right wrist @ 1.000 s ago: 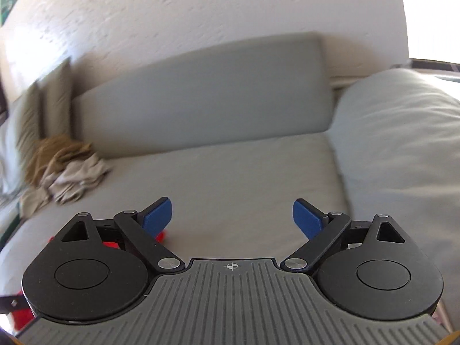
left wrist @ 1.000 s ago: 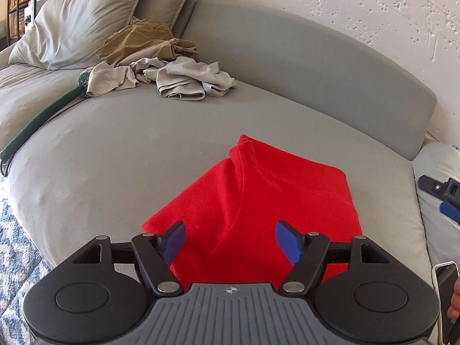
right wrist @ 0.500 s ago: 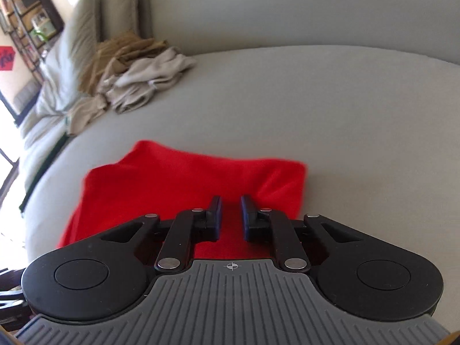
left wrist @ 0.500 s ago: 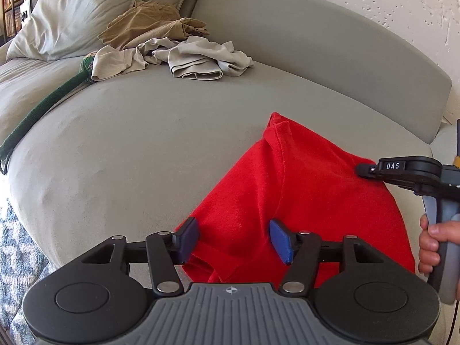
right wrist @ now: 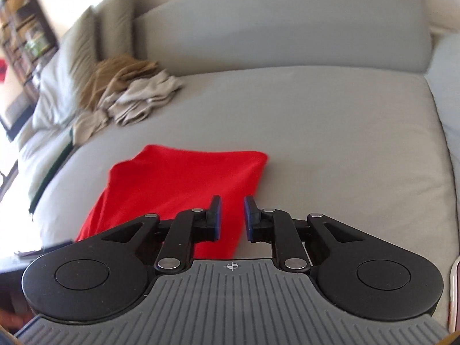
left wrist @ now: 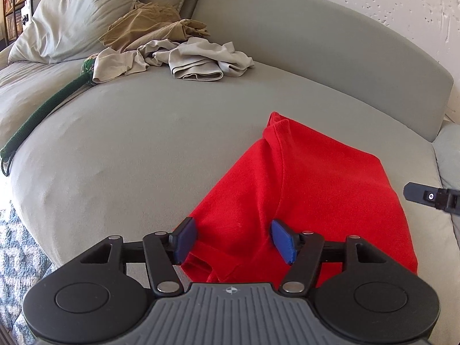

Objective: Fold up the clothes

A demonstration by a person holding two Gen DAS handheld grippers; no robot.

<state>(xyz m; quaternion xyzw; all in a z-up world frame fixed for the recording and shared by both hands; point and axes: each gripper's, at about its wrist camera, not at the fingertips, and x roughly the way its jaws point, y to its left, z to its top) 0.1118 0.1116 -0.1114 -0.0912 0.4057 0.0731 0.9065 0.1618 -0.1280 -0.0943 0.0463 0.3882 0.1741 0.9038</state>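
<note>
A red garment [left wrist: 316, 187], partly folded, lies on the grey sofa seat [left wrist: 129, 149]. My left gripper [left wrist: 233, 230] hovers over its near left corner. The jaws are opening, the blue pads [left wrist: 184, 238] stand wide apart, and red cloth shows between them without being pinched. In the right wrist view the same red garment [right wrist: 178, 178] lies ahead and to the left. My right gripper [right wrist: 232, 210] is over its near right edge, jaws opening from shut with a narrow gap and nothing clamped. A black part of the right gripper [left wrist: 431, 197] shows at the left wrist view's right edge.
A loose pile of tan and beige clothes [left wrist: 172, 51] lies at the back of the seat beside a large pillow [left wrist: 80, 14]. A dark green strap [left wrist: 43, 109] runs along the seat's left edge. The backrest [left wrist: 316, 43] curves behind. A patterned rug [left wrist: 17, 244] lies below left.
The right gripper swung from facing the backrest down over the red garment, shut, then parted slightly and drew back to the right. The left gripper closed in on the near corner.
</note>
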